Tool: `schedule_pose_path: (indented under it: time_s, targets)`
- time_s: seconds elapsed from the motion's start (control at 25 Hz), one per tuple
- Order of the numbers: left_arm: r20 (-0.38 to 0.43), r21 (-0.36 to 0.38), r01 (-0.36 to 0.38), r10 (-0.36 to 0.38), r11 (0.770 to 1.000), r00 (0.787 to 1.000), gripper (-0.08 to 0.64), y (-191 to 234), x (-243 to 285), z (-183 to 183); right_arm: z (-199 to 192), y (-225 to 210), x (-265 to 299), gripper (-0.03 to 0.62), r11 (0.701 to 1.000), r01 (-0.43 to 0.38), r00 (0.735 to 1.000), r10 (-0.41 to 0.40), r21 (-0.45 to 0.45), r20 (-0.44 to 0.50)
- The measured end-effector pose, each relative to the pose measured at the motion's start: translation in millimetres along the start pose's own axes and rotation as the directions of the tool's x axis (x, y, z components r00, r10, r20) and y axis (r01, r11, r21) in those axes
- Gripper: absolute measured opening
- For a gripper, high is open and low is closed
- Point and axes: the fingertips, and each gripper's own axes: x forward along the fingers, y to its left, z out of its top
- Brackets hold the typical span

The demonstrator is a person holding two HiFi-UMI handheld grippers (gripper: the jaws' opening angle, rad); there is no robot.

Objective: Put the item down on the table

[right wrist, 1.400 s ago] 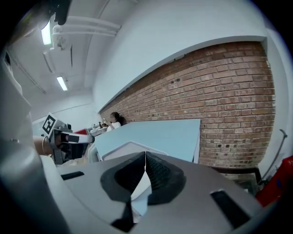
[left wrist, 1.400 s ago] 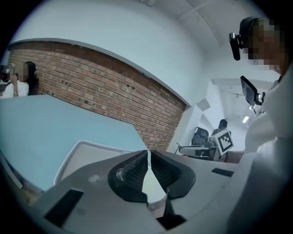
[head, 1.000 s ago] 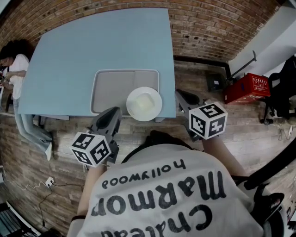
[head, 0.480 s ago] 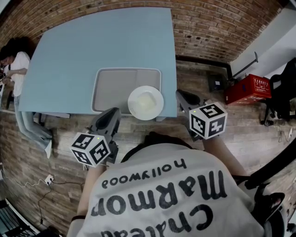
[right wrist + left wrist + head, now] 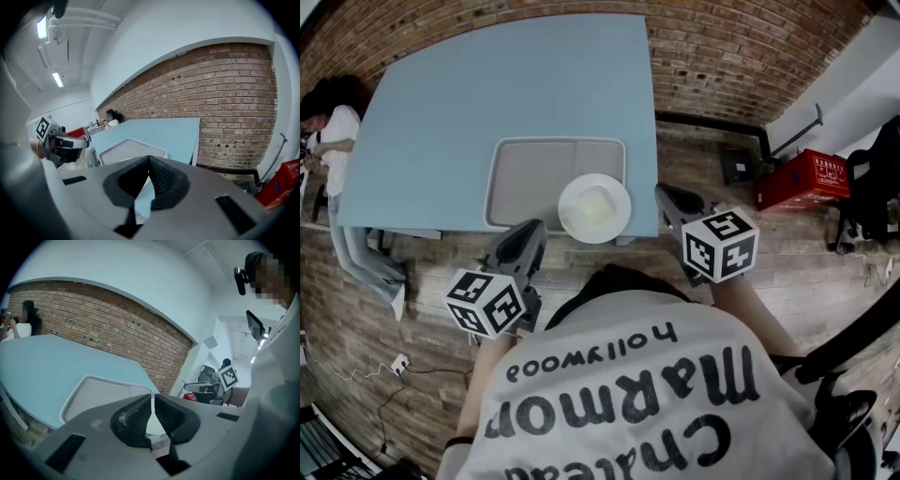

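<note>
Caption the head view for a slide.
Left gripper and right gripper, both shut, face a table bearing tray and plate.

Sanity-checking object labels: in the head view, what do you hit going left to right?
Seated person → left gripper → white plate → right gripper → red box. Tray and table left out: they overlap the others.

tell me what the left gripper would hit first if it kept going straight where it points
Most likely the grey tray, just left of the white plate: the left gripper points at its near edge. Depth is unclear; it might clip the plate.
</note>
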Motion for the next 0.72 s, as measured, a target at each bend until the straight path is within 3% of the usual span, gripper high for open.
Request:
schedule_pose_path:
  time_s: [0.72]
  targets:
    - [-0.008,-0.012,0.013,-0.013,1.0,1.0,0.026,0,11,0,-3,-9,3,0.009,1.0,0.004,1.0,-0.004,0.026,-0.007]
